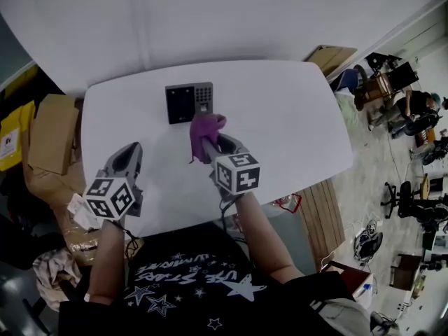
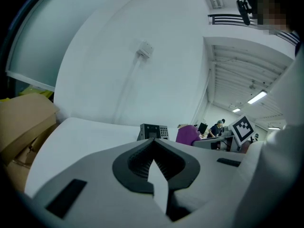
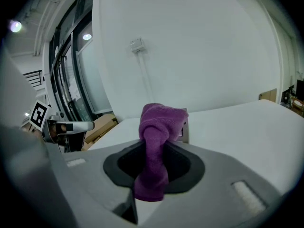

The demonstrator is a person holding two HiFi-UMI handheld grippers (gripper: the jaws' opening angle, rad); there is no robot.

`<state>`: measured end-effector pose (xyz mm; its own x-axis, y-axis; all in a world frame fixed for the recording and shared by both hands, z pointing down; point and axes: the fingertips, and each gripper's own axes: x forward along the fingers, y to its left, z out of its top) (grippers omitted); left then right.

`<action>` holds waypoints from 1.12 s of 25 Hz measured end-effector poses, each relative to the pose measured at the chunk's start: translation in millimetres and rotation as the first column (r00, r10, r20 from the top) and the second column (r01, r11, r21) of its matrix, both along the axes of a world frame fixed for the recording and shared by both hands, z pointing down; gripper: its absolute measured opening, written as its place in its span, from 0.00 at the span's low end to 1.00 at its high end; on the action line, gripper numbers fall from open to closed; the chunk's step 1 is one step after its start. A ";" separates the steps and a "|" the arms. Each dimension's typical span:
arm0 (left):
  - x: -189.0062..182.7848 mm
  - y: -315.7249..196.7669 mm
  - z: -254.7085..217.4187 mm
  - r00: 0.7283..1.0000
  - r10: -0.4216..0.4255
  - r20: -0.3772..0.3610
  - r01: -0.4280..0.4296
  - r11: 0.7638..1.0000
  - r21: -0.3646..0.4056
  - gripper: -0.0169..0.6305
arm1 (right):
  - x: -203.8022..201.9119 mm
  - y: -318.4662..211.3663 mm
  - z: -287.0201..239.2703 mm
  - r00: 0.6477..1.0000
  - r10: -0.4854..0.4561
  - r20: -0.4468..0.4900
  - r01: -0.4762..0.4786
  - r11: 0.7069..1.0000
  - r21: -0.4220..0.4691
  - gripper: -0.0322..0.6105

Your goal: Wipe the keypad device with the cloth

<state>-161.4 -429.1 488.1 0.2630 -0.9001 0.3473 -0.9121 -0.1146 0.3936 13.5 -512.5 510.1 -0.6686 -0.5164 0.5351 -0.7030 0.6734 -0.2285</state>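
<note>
White tabletop point(image 1: 287, 117), rounded corners, fills scene centre. Plain white wall point(image 1: 210, 12) at far side; small wall box point(image 2: 145, 49) with thin conduit running down from it. Cardboard boxes point(image 1: 50, 131) stacked left of tabletop; yellow item point(image 1: 12, 137) further left. Wooden panel point(image 1: 330, 56) leaning at far right corner. Slatted wooden board point(image 1: 325, 215) on floor, near right. Black office chairs point(image 1: 404, 203) right, well apart from tabletop.

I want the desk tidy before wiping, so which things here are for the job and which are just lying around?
For the job: keypad device, purple cloth, right gripper clamped on the cloth.
Just lying about: cardboard boxes left of the table, office chairs.
</note>
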 end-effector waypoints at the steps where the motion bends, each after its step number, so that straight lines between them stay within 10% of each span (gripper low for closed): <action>1: 0.8 -3.4 0.5 1.000 0.000 0.002 0.000 1.000 -0.001 0.04 | -3.4 -4.0 1.2 1.000 -0.011 0.001 0.011 1.000 -0.002 0.21; 28: -19.1 -49.0 19.7 0.997 -0.079 -0.006 0.079 0.995 -0.065 0.04 | -93.6 -73.0 37.8 0.980 -0.197 0.008 0.197 0.979 -0.049 0.21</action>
